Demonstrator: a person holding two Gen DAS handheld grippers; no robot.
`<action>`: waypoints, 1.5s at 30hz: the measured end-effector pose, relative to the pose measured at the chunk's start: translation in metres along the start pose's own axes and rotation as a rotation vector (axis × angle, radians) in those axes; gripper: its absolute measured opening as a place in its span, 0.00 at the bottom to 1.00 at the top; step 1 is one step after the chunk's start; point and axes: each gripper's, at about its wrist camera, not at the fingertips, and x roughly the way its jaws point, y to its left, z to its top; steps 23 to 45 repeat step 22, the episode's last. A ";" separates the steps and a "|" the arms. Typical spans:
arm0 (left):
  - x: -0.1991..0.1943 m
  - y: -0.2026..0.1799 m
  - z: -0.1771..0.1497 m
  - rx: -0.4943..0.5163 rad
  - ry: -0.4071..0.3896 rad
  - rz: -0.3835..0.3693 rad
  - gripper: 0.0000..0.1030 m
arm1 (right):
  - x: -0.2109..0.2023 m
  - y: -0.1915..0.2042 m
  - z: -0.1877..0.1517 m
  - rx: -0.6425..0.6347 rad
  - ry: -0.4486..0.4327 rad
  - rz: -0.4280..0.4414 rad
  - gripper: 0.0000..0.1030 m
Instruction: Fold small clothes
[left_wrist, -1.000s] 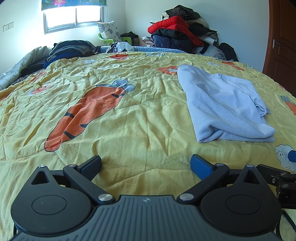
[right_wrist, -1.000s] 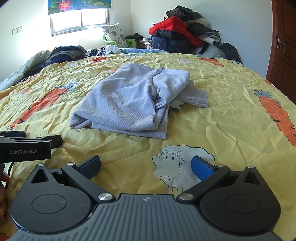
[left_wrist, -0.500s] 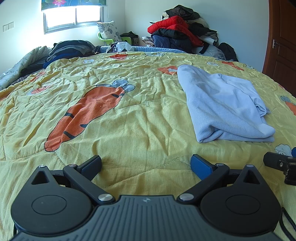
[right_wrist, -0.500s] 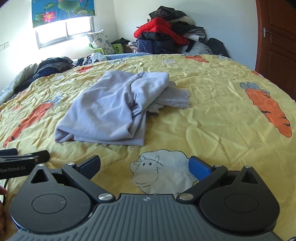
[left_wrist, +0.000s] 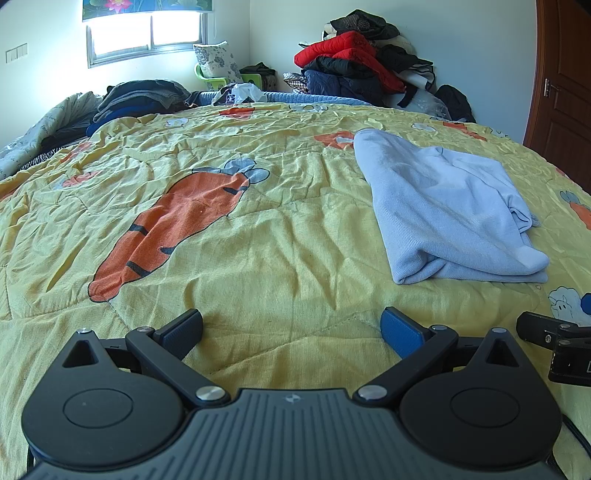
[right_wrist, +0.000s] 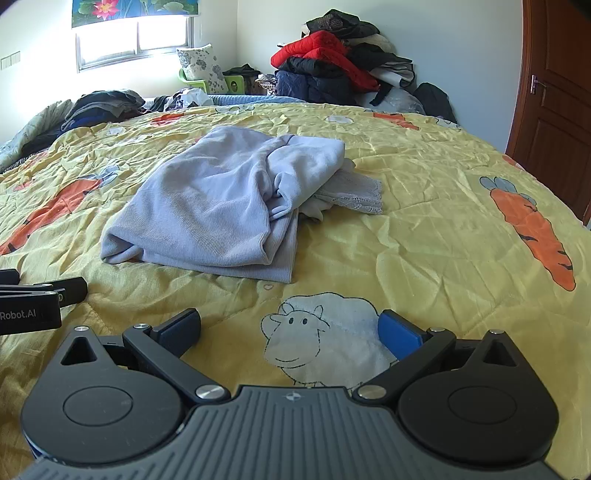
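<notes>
A pale blue-grey garment (left_wrist: 439, 206) lies loosely bunched on the yellow quilt, right of centre in the left wrist view. In the right wrist view the same garment (right_wrist: 221, 206) sits centre-left, with a white lace-edged piece (right_wrist: 351, 192) sticking out from under its right side. My left gripper (left_wrist: 291, 325) hovers open above bare quilt, well short and left of the garment. My right gripper (right_wrist: 290, 326) is open over a printed sheep, short of the garment's near edge. Neither holds anything.
The yellow quilt (left_wrist: 258, 266) with carrot prints covers the bed. A heap of jackets (right_wrist: 332, 70) stands at the far corner, dark folded clothes (left_wrist: 140, 99) at far left, a wooden door (right_wrist: 554, 110) at right. Each gripper's body shows at the other view's edge.
The right gripper swung left and back toward the right, ending slightly closer to the garment. The left gripper has stayed still. Both remained open.
</notes>
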 end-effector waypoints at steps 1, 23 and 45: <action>0.000 0.000 0.000 0.000 0.000 0.000 1.00 | 0.000 0.000 0.000 -0.002 0.001 -0.001 1.00; -0.001 0.003 0.001 -0.016 -0.008 -0.029 1.00 | 0.000 0.002 0.000 -0.006 0.003 0.001 1.00; -0.001 0.003 0.001 -0.016 -0.008 -0.029 1.00 | 0.000 0.002 0.000 -0.006 0.003 0.001 1.00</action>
